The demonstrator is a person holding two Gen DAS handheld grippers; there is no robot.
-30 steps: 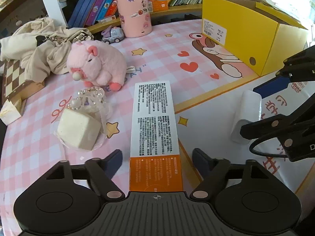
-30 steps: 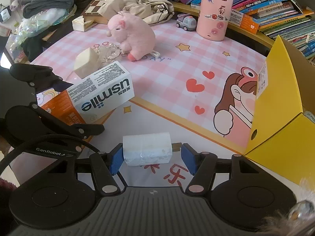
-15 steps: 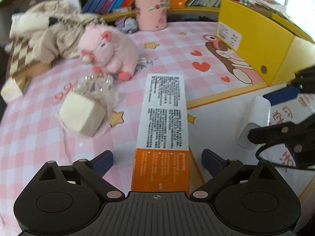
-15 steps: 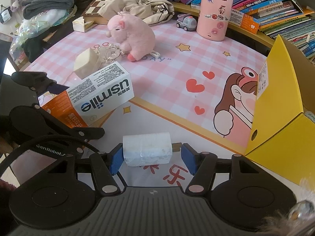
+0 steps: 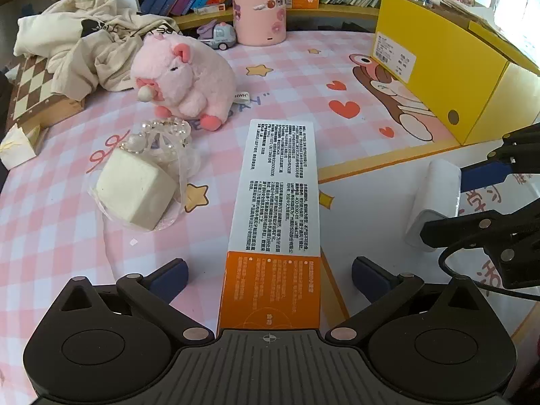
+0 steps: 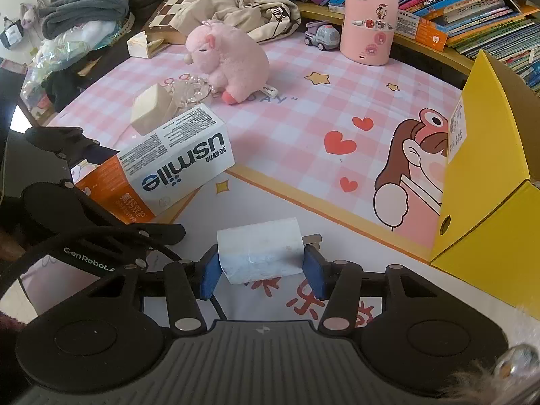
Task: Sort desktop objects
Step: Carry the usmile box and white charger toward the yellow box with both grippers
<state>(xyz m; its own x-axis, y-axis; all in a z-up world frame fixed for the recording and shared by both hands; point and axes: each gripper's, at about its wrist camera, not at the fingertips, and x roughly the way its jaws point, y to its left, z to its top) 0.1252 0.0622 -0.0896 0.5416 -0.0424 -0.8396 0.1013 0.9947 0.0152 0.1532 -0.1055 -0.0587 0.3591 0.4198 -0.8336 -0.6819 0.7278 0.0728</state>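
A long white and orange usmile box [image 5: 276,202] lies on the desk mat between the fingers of my left gripper [image 5: 270,275], which is open wide with both pads clear of the box. The box also shows in the right wrist view [image 6: 162,168]. My right gripper [image 6: 261,266] is shut on a white charger plug [image 6: 260,251], held just above the mat; the plug also shows in the left wrist view [image 5: 435,199]. A yellow storage box [image 6: 486,175] stands open at the right.
A pink plush pig [image 5: 184,81], a cream cube in clear wrap with beads [image 5: 135,192], a pink sticker-covered canister [image 5: 260,3], a toy car [image 5: 217,35], a chessboard [image 5: 32,91], crumpled clothes [image 5: 87,44] and shelved books [image 6: 455,3] lie beyond.
My left gripper has opened wider around the usmile box and drawn back a little. My right gripper still holds the white plug in the same place.
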